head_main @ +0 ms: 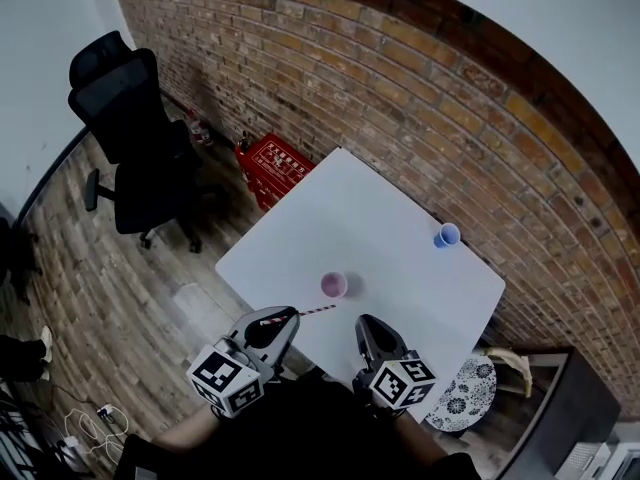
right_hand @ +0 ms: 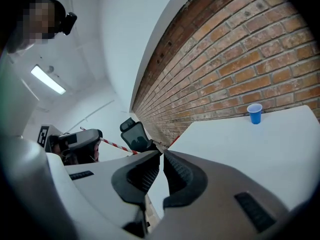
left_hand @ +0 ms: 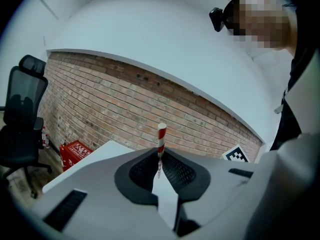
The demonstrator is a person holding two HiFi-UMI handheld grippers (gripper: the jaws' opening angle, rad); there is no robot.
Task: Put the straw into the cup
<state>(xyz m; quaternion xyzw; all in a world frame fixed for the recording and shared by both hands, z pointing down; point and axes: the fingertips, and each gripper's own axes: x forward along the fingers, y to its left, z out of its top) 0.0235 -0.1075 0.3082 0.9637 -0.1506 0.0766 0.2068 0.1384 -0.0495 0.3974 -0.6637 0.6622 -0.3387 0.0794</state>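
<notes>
Two cups on the bench (head_main: 390, 203): pink cup (head_main: 333, 285) close to the near edge, blue cup (head_main: 447, 235) well apart at the far right edge. Both are upright with open tops. Task doesn't say which one; my guess is pink, since it's closer.

My left tool (head_main: 283, 319) is clamped on the straw (head_main: 316, 311), red-and-white striped, gripped close to one end. The free length sticks out to the right, roughly level. Its tip is near the pink cup but on my side of it, not over the mouth. My right tool (head_main: 367, 325) is closed with nothing between the pads, over the near edge just right of the straw tip.

Handling, my read:
- **Material:** looks like paper, so near weightless, thin and round, easy to crush or kink.
- **Squeeze:** light pinch only. More force flattens it, and it can roll between the pads.
- **Grip point:** near the end is right, because the long part stays free to drop in. Downside is a wobbly tip that's harder to aim.
- **Cup:** looks light too, so a sideways poke at the rim could tip or slide it.
- **Approach:** the straw needs tilting tip-down before it goes over the mouth.
</notes>
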